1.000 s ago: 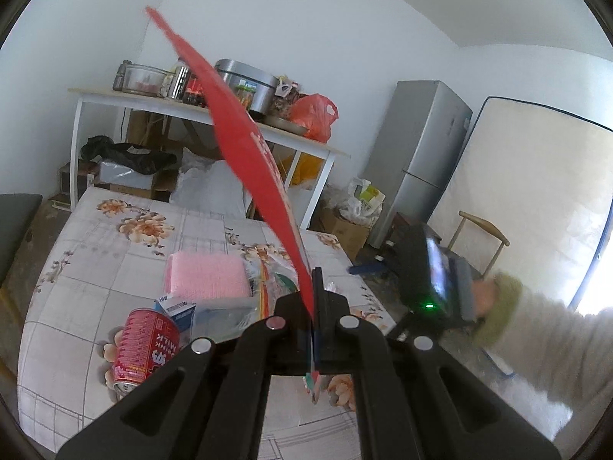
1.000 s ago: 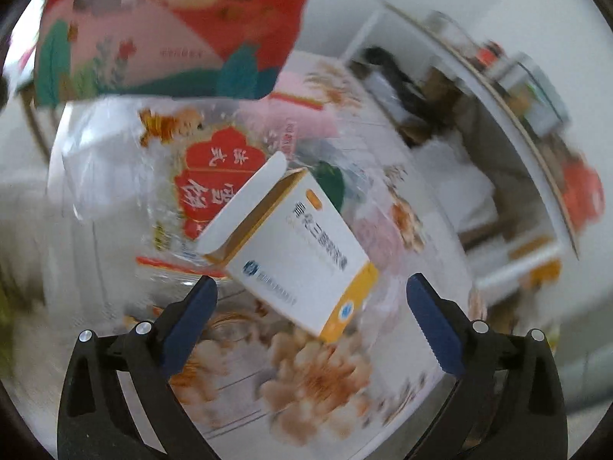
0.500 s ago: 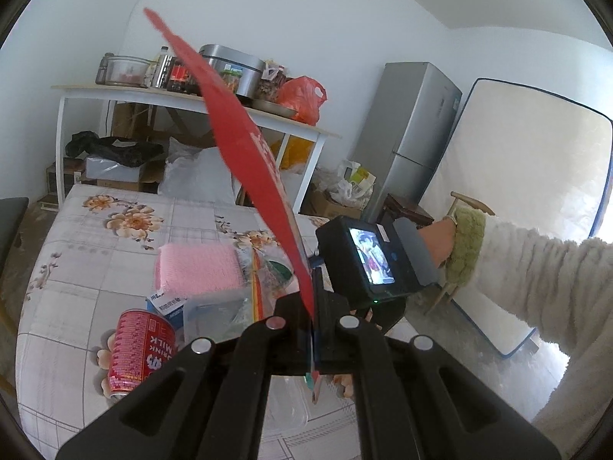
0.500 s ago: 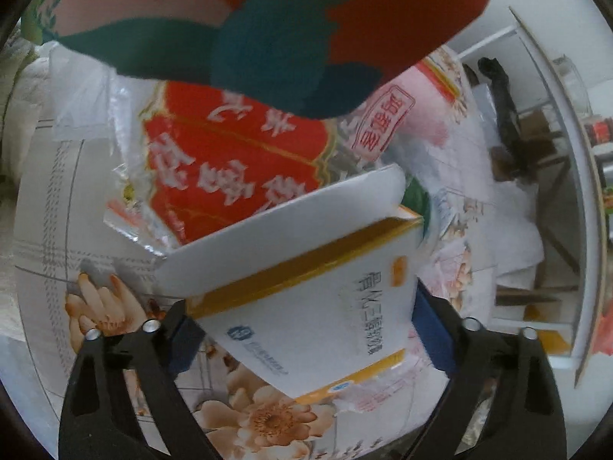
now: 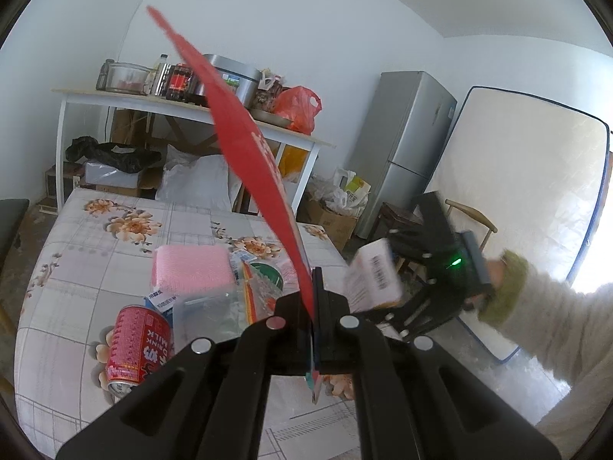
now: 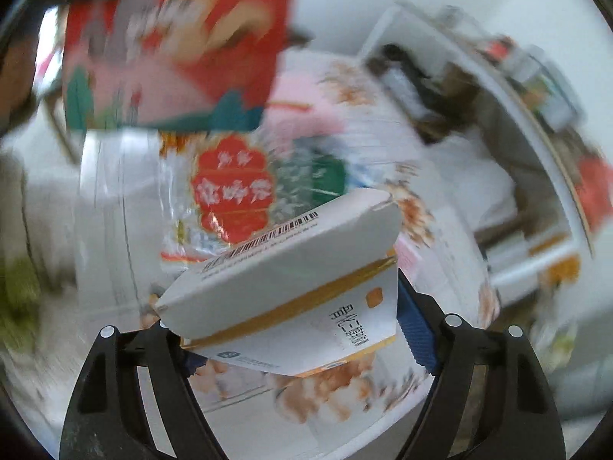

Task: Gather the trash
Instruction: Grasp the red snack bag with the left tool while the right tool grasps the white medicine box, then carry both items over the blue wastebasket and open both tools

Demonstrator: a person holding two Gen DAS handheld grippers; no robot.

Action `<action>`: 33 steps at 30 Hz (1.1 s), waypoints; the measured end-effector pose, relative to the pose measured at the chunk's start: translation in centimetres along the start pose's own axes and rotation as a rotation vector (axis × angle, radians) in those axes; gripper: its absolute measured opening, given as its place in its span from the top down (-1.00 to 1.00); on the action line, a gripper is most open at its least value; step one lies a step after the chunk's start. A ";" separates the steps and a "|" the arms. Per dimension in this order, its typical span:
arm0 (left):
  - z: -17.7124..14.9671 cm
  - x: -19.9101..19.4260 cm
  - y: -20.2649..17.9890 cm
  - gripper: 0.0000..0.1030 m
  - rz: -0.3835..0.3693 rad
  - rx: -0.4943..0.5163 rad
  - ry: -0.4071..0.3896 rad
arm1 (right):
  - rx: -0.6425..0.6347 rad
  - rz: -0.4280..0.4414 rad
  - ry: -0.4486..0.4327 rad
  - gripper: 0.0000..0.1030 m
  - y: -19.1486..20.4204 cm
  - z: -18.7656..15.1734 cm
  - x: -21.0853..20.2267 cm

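My left gripper (image 5: 312,306) is shut on a flat red printed bag (image 5: 245,142) that stands edge-on above the table. The bag also shows in the right wrist view (image 6: 172,38), blurred, at top left. My right gripper (image 6: 291,329) is shut on a white and yellow medicine box (image 6: 299,280) and holds it above the table. In the left wrist view the box (image 5: 373,276) and right gripper (image 5: 387,310) are just right of the left fingers. A red milk can (image 5: 136,345), a pink pad (image 5: 189,272) and clear plastic wrappers (image 5: 218,310) lie on the table.
The floral tablecloth table (image 5: 76,268) fills the lower left. A white shelf table (image 5: 126,99) with pots and a red plastic bag stands behind it. A grey fridge (image 5: 402,145), a mattress (image 5: 517,191) and a wooden chair (image 5: 471,226) stand at the right.
My right gripper closed on the medicine box and lifted it off the table, moving it up beside the left gripper. The left gripper keeps holding the red bag.
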State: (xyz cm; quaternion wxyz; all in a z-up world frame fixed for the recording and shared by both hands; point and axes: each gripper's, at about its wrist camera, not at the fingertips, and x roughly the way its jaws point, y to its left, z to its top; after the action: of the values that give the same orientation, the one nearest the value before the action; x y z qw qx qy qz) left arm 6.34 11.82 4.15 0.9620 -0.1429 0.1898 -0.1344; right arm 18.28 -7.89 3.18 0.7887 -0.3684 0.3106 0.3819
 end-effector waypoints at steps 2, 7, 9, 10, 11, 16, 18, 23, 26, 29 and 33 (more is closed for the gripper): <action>-0.2 0.0 -0.6 1.00 0.000 0.011 0.003 | 0.155 -0.050 -0.045 -0.48 -0.6 -1.3 -1.9; -0.1 0.8 -2.6 1.00 -0.011 0.035 0.023 | 0.561 -0.133 -0.109 -0.47 0.0 -6.5 -6.0; -0.1 1.2 -3.4 1.00 -0.027 0.037 0.031 | 0.670 -0.159 -0.124 -0.47 0.4 -8.1 -7.4; 0.0 1.6 -4.1 1.00 -0.041 0.040 0.036 | 0.741 -0.184 -0.138 -0.47 0.8 -9.3 -8.6; 0.0 2.0 -4.7 1.00 -0.052 0.042 0.041 | 0.784 -0.200 -0.147 -0.47 0.8 -9.9 -9.1; 0.3 4.8 -8.8 1.00 -0.154 0.063 0.071 | 1.049 -0.285 -0.229 -0.47 1.0 -15.0 -13.9; 0.4 6.0 -10.3 1.00 -0.186 0.078 0.082 | 1.113 -0.312 -0.251 -0.47 1.4 -16.5 -15.1; 0.5 10.4 -14.7 1.00 -0.292 0.096 0.156 | 1.255 -0.412 -0.271 -0.47 1.3 -20.7 -17.3; 0.2 13.8 -17.3 1.00 -0.351 0.114 0.221 | 1.350 -0.450 -0.279 -0.47 0.8 -23.3 -17.9; -0.5 17.0 -20.1 0.99 -0.395 0.118 0.292 | 1.472 -0.497 -0.261 -0.47 0.1 -26.8 -18.0; -1.7 21.9 -23.6 0.99 -0.425 0.133 0.414 | 1.632 -0.501 -0.240 -0.47 -0.8 -31.9 -17.1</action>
State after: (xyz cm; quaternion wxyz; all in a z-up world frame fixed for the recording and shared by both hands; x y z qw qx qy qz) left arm 20.32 -17.18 3.19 0.8606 -0.0857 0.3383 -0.3710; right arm 3.48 -40.73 -0.46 0.8952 0.2988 0.3119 -0.1096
